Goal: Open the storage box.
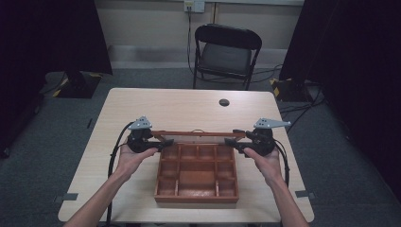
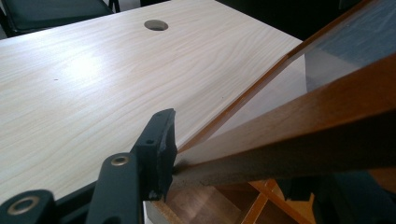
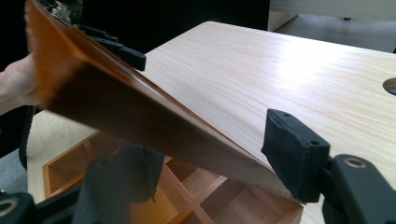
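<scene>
A person's two hands work a hinged, glass-paned wooden lid (image 1: 198, 134) above a brown wooden compartment box (image 1: 197, 176) that sits at the 6 o'clock side of a pale wood-grain tabletop (image 1: 179, 106). The lid stands raised over the box's far edge, at 12 o'clock from the open compartments. The left gripper (image 1: 163, 142) has taken the lid's 9 o'clock end; in the left gripper view one pad (image 2: 161, 154) presses the frame (image 2: 299, 135), so it is clamped on it, though the other jaw is hidden behind the wood. The right gripper (image 1: 230, 141) straddles the 3 o'clock end, its far pad (image 3: 292, 151) standing just beside the frame's corner (image 3: 140, 116) with a sliver of gap; whether the near pad bears on the wood cannot be told.

The lid looks stiff and fairly light, but its clear pane is likely fragile and smooth, so the wooden rails at each end are the safer hold, not the pane. Uneven lift would probably twist the hinges. Bare tabletop stretches toward 12 o'clock, broken by a round cable hole (image 1: 224, 102) well apart from the box; a black folding chair (image 1: 226, 53) stands beyond the far edge.
</scene>
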